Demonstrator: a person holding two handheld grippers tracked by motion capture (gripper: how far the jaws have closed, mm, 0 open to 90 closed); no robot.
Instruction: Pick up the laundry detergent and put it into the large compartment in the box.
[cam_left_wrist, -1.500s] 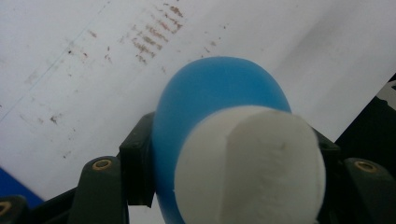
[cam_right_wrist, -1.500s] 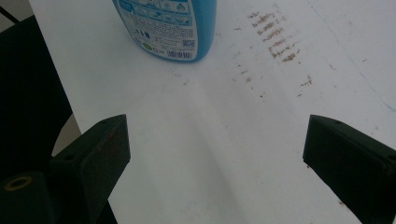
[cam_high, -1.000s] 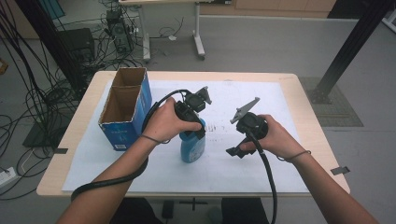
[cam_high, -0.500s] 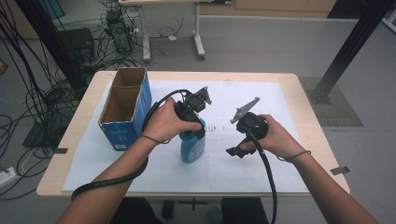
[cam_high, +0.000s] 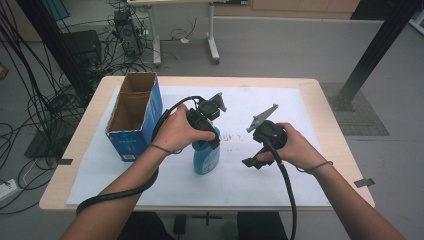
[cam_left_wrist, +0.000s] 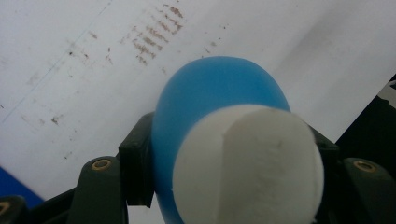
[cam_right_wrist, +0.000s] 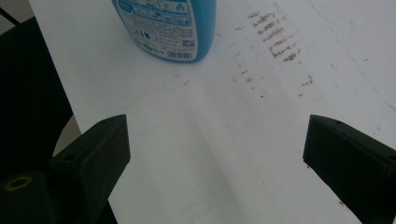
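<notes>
A blue bottle (cam_high: 206, 159) with a white cap stands upright on the white sheet near the table's middle. My left gripper (cam_high: 209, 141) comes down on it from above and is shut on its neck. In the left gripper view the blue shoulder (cam_left_wrist: 210, 88) and white cap (cam_left_wrist: 247, 163) sit between the two black pads (cam_left_wrist: 135, 158). My right gripper (cam_high: 251, 162) hovers to the right of the bottle, apart from it, pointing down at the sheet. In the right gripper view its fingers (cam_right_wrist: 102, 140) stand wide open with nothing between them, and the bottle's labelled base (cam_right_wrist: 168, 28) shows ahead.
An open blue cardboard box (cam_high: 132, 117) stands at the table's left, close to my left hand. A white paper sheet (cam_high: 300, 165) covers most of the wooden table (cam_high: 330, 125), with brown smudges (cam_high: 232, 137) near the middle. Cables and a black post are on the floor beyond.
</notes>
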